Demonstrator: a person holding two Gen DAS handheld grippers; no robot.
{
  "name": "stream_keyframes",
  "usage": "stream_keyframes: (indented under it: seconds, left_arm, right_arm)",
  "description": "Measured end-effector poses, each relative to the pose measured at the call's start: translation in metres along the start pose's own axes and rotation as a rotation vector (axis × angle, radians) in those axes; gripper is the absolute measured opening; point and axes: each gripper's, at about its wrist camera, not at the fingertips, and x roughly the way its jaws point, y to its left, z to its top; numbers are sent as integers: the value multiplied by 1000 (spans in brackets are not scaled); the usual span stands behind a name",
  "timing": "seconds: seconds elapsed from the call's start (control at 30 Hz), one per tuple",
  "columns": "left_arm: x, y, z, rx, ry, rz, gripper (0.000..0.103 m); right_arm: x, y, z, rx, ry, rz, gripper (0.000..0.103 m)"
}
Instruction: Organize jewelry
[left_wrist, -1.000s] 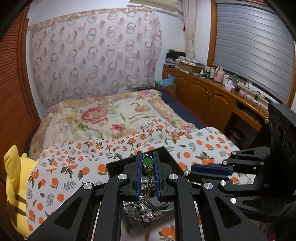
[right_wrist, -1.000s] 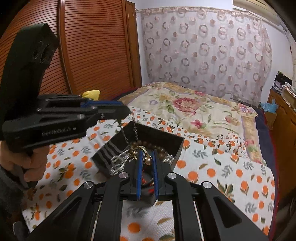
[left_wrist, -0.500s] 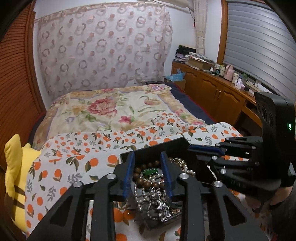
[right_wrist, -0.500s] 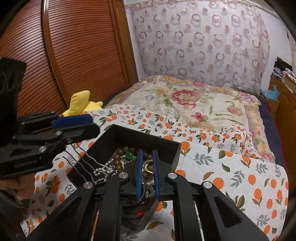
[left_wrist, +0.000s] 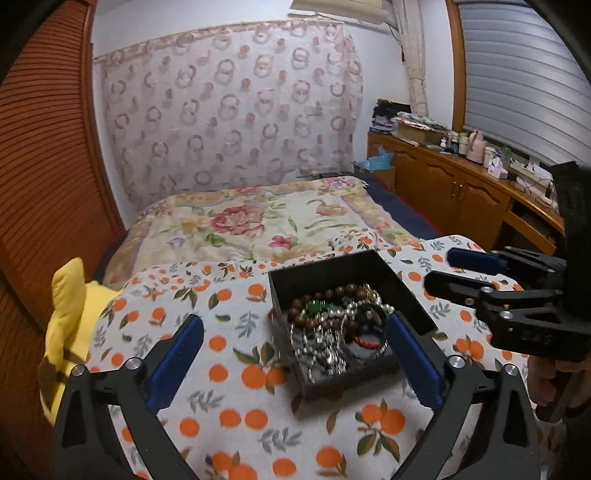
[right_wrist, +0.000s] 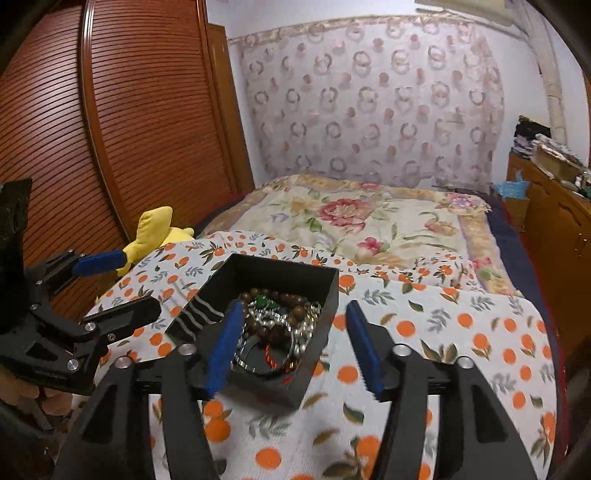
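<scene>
A black open box (left_wrist: 369, 258) sits on the orange-print blanket, filled with a tangle of jewelry (left_wrist: 332, 325): brown beads, silver chains, a green stone, a red cord. My left gripper (left_wrist: 294, 319) hovers just in front of the box, its jaws opening wide, and its blue pads press on nothing. In the right wrist view the same box (right_wrist: 280, 264) and jewelry (right_wrist: 273, 321) lie under my right gripper (right_wrist: 294, 308), whose jaws are also opening. The box's right wall stands between its pads, untouched. Each gripper shows in the other's view: right gripper (left_wrist: 443, 269), left gripper (right_wrist: 125, 284).
The orange-print blanket (left_wrist: 236, 373) covers the near end of a bed, with a floral quilt (left_wrist: 251, 221) beyond. A yellow plush toy (left_wrist: 70, 306) lies at the left edge by slatted wooden doors (right_wrist: 122, 129). Wooden cabinets (left_wrist: 461, 199) line the right side.
Both grippers went from shut to open. The left let go a green-stone piece, the right a gold piece, and both pieces now lie in the box. Both grippers drew back from the box.
</scene>
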Motion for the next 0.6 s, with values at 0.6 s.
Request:
stream_keyframes:
  seconds: [0.6]
  left_arm:
    - [-73, -14, -58, -60, -12, 67, 95]
  right_arm:
    - [-103, 24, -67, 44, -104, -182, 101]
